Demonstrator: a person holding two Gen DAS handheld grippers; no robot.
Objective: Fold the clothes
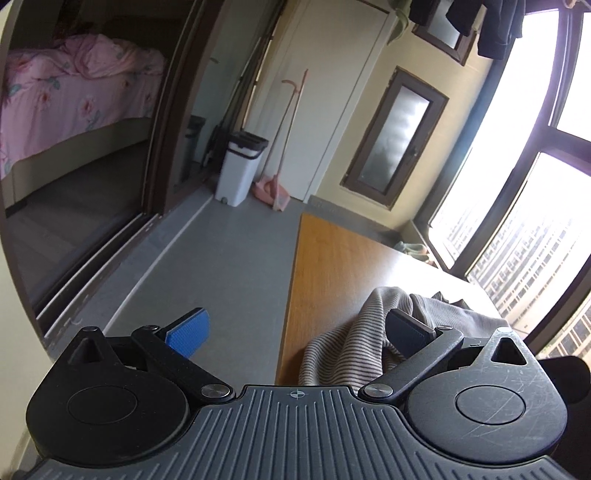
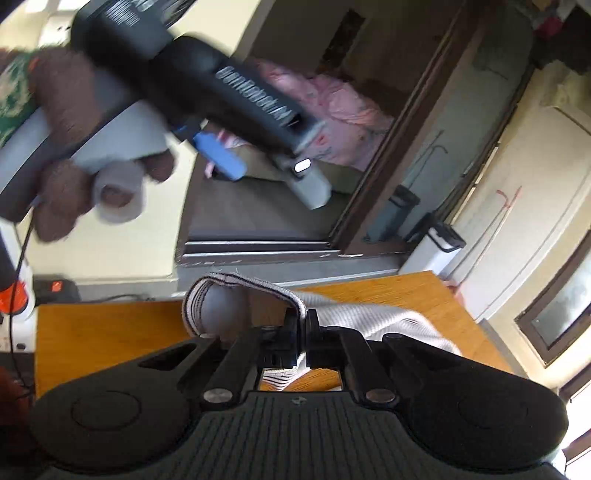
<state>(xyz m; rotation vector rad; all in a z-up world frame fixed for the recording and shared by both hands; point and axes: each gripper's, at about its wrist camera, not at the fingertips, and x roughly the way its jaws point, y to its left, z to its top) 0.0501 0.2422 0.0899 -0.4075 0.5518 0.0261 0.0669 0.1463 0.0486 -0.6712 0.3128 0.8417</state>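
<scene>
A striped beige-and-white garment (image 1: 354,332) lies bunched on the near end of the wooden table (image 1: 332,254). My left gripper (image 1: 295,325) is open and empty, held above the table's left edge, with its right finger over the cloth. My right gripper (image 2: 302,325) is shut on the garment's banded hem (image 2: 236,286) and holds it lifted above the table (image 2: 92,332). The rest of the garment (image 2: 369,317) trails to the right on the wood. The left gripper (image 2: 221,155) shows blurred at upper left in the right wrist view, in a brown-gloved hand.
A white bin (image 1: 240,166) and a pink broom with dustpan (image 1: 275,184) stand by the far wall. A sliding door frame (image 1: 162,122) opens onto a bedroom with a pink bed (image 1: 74,92). Large windows (image 1: 535,184) are at right. Dark clothes (image 1: 498,26) hang overhead.
</scene>
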